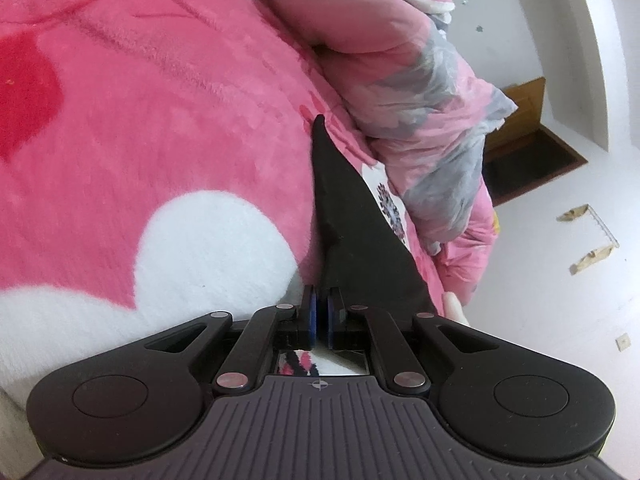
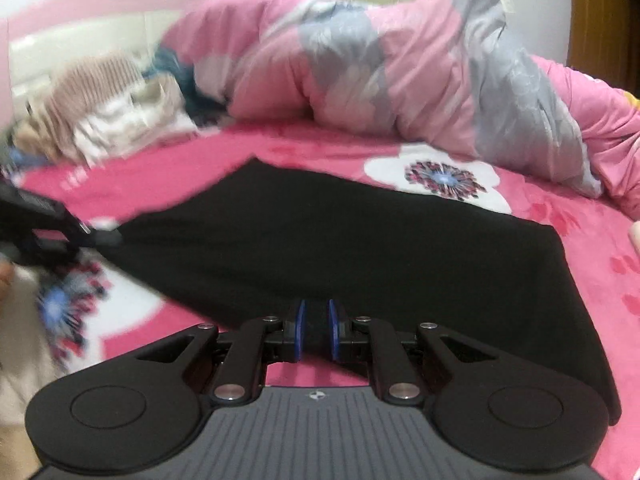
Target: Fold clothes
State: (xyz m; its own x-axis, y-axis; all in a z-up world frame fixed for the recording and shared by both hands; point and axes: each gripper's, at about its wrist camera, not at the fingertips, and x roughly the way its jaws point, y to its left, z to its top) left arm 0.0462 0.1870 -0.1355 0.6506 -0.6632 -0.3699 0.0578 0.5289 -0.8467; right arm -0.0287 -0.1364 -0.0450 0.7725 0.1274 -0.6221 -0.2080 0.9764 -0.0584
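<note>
In the right wrist view, at the far left edge, the left tongs [image 2: 114, 236] reach in from the side, blurred, and pinch a corner of the black garment [image 2: 360, 248]. Behind them, further back on the bed, lies a heap of striped beige and white clothes [image 2: 100, 108], also blurred. The black garment spreads across the middle of the pink fleece blanket [image 2: 580, 248], which carries white flower patches with dark speckled centres. The garment's near edge runs into the right tongs [image 2: 317, 330], whose blue pads [image 2: 301, 330] are closed on a fold of the black cloth, so the fabric fills the narrow gap between them. To the right, beyond the garment, a bunched pink and grey quilt [image 2: 400, 64] lies along the far side of the bed.

In the left wrist view the scene is tilted. At left the pink blanket [image 1: 160, 120] fills the frame with a large white shape and a red patch. In the middle, the left tongs [image 1: 321, 316] are shut on the black garment [image 1: 352, 208], their blue pads nearly together, and the cloth rises from them as a narrow dark wedge stretched over the blanket. Just right of the tongs' linkage a fingertip [image 1: 454, 308] shows. Further right lies the quilt [image 1: 432, 92], then a pale floor [image 1: 560, 320].
</note>
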